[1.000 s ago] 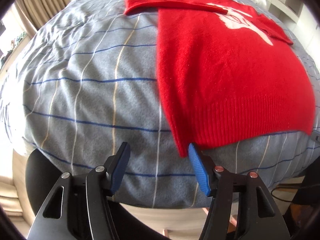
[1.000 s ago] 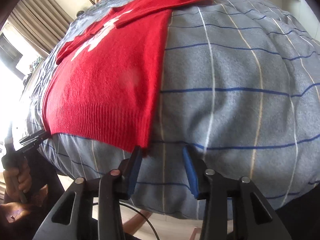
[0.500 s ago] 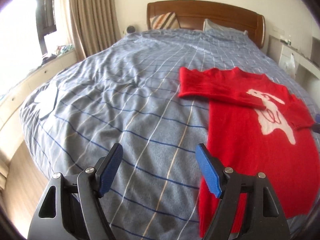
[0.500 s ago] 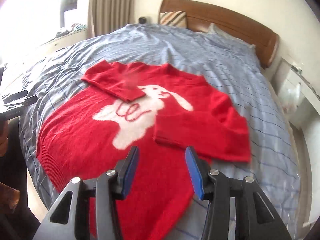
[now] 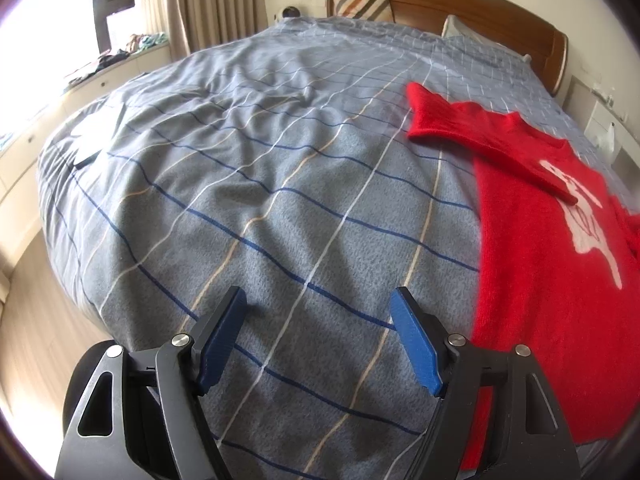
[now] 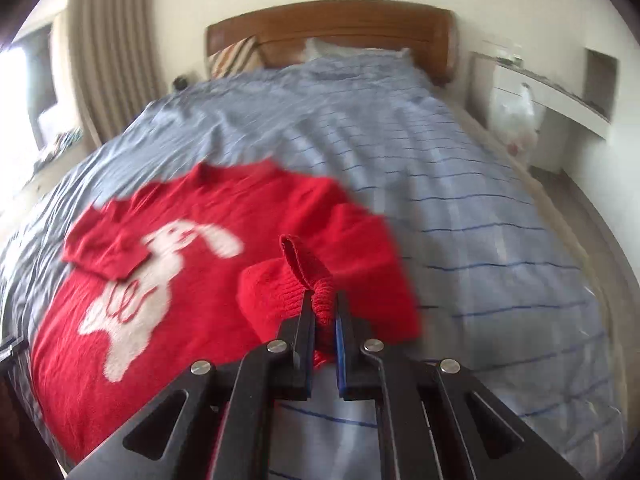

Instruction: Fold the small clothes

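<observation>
Two blue pads of the right gripper have just closed and pinch a ribbed fold of the red sweater, probably its hem, lifted off the bed. Left gripper spread wide, nothing between, over bare striped blanket; sweater lies just to its right, sleeve folded across.

sweater on bed | pillows behind, at headboard | bag right of bed
</observation>
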The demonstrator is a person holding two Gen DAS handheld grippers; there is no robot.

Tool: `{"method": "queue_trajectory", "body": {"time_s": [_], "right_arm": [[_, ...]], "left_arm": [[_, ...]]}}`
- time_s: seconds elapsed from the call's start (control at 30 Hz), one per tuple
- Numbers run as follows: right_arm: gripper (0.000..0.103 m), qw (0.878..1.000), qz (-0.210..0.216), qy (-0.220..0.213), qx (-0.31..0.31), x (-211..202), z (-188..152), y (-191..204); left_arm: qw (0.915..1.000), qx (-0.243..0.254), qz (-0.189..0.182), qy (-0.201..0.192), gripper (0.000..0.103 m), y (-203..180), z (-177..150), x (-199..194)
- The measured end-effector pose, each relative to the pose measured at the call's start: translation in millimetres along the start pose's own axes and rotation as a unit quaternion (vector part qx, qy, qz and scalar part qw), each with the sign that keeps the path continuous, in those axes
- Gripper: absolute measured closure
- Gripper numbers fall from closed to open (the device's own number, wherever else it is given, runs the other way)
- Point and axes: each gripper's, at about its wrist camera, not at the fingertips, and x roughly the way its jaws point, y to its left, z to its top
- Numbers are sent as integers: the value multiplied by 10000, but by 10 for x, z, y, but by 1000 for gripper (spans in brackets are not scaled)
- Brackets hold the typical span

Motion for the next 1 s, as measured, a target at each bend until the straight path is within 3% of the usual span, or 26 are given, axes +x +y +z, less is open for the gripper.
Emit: {"method": "queue_trajectory", "body": {"time_s": [0.17, 0.3, 0.67, 0.8, 0.9, 1.0], "right_arm": [[95, 9863, -815, 0, 1435, -400, -134, -1381], [95, 9754, -868, 177, 2019, -439, -423, -1861], [95, 9365, -370, 430, 3460, -316, -984, -2280], [95, 9379, -605, 521, 3376, -442, -934, -2295], [94, 9468, -798, 398, 3091, -575, -814, -2235], [94, 9573, -515, 211, 2838, -592, -680, -2124]], "left_arm": [[9999, 103, 43, -11, 26, -56, -24, 8], [9996, 238, 131, -4, 26, -121, -50, 25], [9994, 265, 223, 12, 26, -81, -70, 19], [9995, 248, 208, 31, 26, -79, -64, 29], [9994, 271, 221, 25, 26, -92, -67, 33], [9992, 315, 241, 13, 26, -112, -73, 35]]}}
